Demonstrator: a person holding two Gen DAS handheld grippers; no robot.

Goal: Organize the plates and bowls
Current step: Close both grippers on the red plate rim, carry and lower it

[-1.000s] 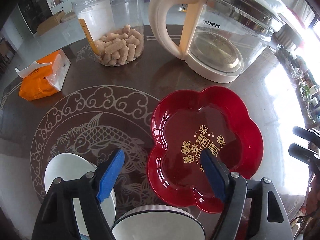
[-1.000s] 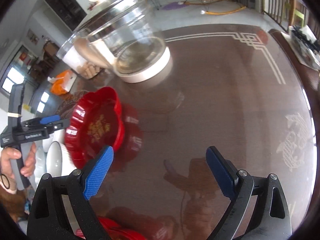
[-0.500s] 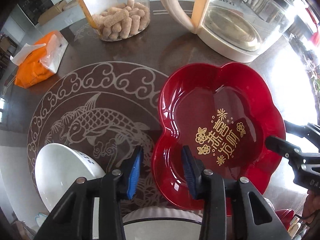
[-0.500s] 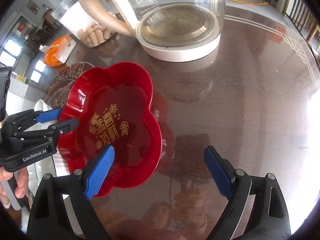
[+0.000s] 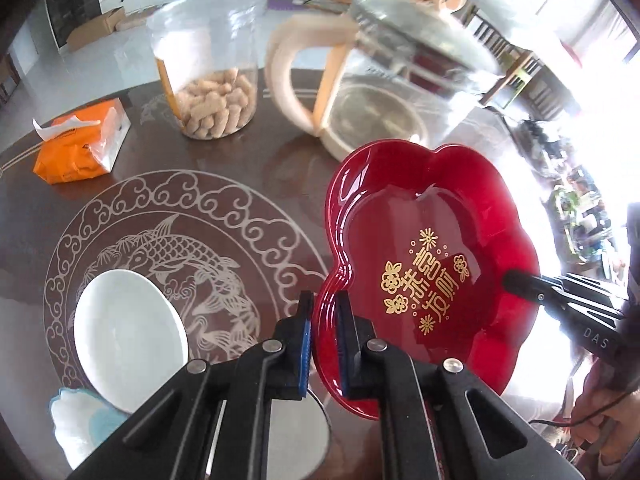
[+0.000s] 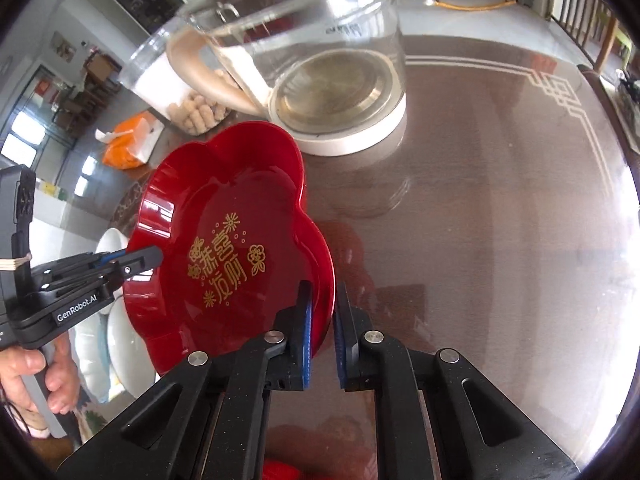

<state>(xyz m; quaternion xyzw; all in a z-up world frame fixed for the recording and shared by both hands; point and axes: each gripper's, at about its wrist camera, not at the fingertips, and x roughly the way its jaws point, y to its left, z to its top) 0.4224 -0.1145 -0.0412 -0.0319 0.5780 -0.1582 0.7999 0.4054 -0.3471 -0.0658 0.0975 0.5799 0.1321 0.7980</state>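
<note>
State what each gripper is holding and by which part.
Both hold the red flower-shaped plate by its rim: the left gripper is clamped on one edge, the right gripper on the opposite edge.

L tool (image 5: pixel 320 344) pointed steeply down, jaws just closed, blue pads (image 5: pixel 305 350) clamped on the rim of the red plate (image 5: pixel 420 264) at its near-left edge. R tool (image 6: pixel 322 332) likewise angled down, jaws just closed, pads pinching the plate's opposite rim. A hand (image 6: pixel 30 376) wrapped the L tool's grip w/ fingers curled round it.
</note>
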